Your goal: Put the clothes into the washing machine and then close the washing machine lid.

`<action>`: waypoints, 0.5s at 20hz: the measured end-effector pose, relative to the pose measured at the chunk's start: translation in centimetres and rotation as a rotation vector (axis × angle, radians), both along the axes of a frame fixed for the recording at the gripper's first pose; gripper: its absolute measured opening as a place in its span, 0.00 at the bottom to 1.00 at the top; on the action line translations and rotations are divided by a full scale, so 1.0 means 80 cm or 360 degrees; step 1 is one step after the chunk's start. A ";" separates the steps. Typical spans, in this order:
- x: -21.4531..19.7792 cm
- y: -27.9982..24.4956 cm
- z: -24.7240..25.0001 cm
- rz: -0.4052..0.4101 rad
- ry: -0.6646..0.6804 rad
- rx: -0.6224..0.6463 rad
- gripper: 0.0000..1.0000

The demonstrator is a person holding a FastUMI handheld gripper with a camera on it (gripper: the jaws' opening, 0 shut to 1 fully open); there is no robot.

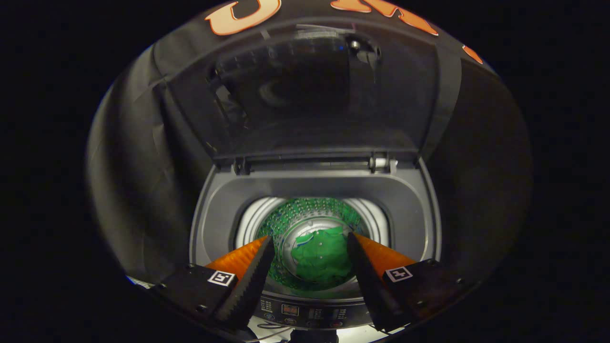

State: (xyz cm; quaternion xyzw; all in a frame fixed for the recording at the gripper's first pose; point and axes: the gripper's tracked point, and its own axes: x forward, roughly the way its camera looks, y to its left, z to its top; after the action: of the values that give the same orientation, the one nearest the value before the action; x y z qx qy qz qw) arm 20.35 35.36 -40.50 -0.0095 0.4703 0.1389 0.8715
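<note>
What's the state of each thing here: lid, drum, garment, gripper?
Washing machine lid: open, raised upright behind the tub opening.
Drum: uncovered, holds the garment.
Green garment: lying crumpled at the drum's bottom, released.
Gripper: fingers open, empty, hovering above the opening.
Control panel: display lit.

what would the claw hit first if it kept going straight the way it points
Most likely the green cloth lying at the bottom of the drum. The claw is open and empty, aimed down into the washer's mouth, and nothing shows between it and the cloth. Depth is hard to judge here.
</note>
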 end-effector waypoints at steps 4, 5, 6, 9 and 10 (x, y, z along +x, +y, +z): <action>0.025 0.000 0.078 0.0018 -0.0134 0.0038 0.99; 0.033 0.003 0.096 0.0027 -0.0164 0.0048 0.99; 0.042 0.006 0.114 0.0035 -0.0198 0.0071 0.99; 0.069 0.012 0.174 0.0059 -0.0306 0.0115 0.98; 0.078 0.014 0.191 0.0072 -0.0329 0.0117 0.98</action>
State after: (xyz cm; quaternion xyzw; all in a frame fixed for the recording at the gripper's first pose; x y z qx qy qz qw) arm 26.57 36.45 -25.21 -0.0026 0.3722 0.1741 0.9117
